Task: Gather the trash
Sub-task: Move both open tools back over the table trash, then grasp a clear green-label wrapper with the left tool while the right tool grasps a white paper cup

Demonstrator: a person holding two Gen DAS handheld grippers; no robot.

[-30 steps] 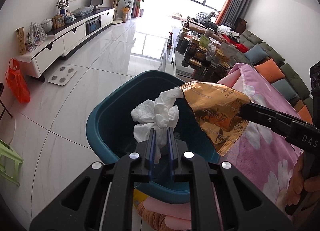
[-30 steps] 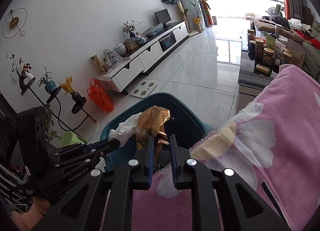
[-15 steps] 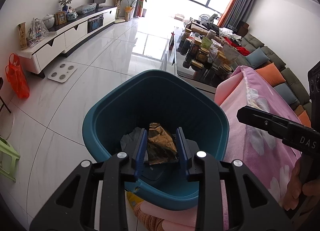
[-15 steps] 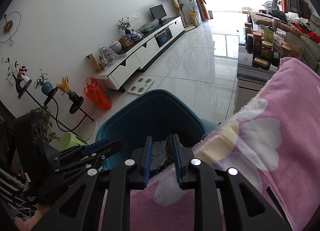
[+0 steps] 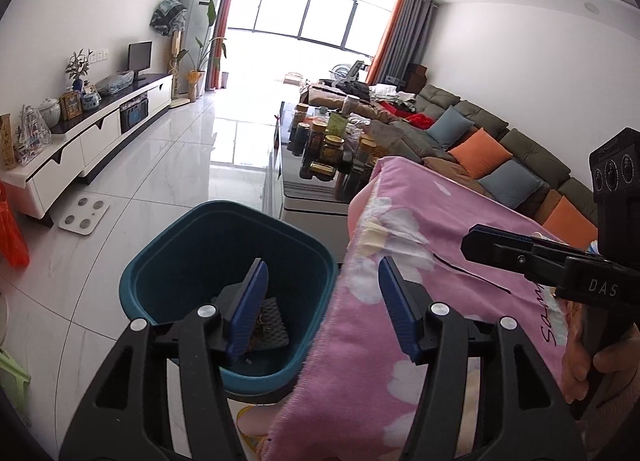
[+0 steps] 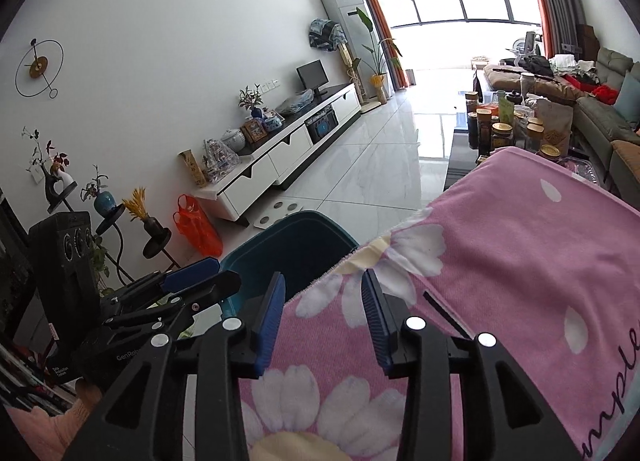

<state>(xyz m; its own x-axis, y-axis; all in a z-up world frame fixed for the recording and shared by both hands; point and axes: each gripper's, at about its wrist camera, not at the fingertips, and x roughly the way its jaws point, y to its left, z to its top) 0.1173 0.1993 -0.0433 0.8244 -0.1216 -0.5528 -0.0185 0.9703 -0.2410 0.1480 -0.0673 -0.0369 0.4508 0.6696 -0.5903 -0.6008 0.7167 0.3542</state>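
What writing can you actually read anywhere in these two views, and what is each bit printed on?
"DAS": white letters on the right gripper, seen from the left wrist.
"GenRob", cut off: on the left gripper, seen from the right wrist.
"Sam", cut off: dark script on the pink floral blanket.
"mple", cut off: the same script at the blanket's edge, right wrist view.
White sticker on the left gripper's body, and the jar labels on the coffee table: too small to read.

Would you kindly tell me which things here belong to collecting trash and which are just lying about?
Job: teal bin; gold wrapper lying inside it; left claw and right claw, both open and empty.

Lying about: pink blanket; jars; orange bag; bathroom scale.
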